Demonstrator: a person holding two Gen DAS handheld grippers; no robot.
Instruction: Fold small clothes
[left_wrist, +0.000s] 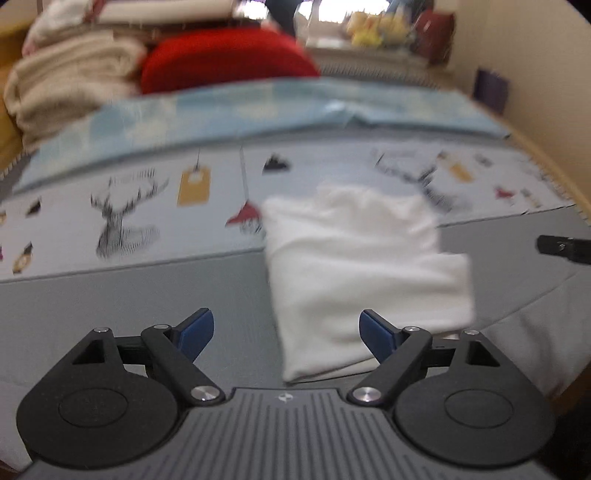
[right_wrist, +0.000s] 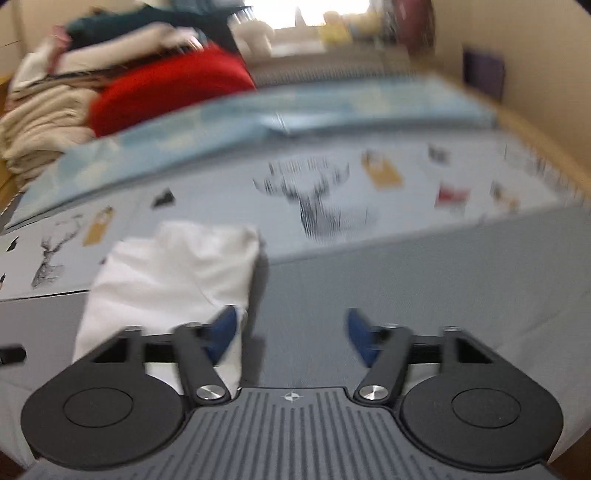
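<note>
A small white garment (left_wrist: 362, 266) lies folded on the grey bed surface, its far end on the patterned sheet. My left gripper (left_wrist: 286, 326) is open and empty, just in front of the garment's near left corner. In the right wrist view the same white garment (right_wrist: 173, 273) lies to the left. My right gripper (right_wrist: 291, 332) is open and empty over the grey surface, its left finger beside the garment's near right edge. The right gripper's tip (left_wrist: 565, 247) shows at the right edge of the left wrist view. Both views are blurred.
A patterned sheet with deer prints (left_wrist: 125, 218) covers the middle of the bed. A light blue blanket (left_wrist: 258, 110) lies beyond it. A red cushion (left_wrist: 225, 59) and a stack of beige towels (left_wrist: 70, 81) stand at the back left. A wall (left_wrist: 546, 74) runs along the right.
</note>
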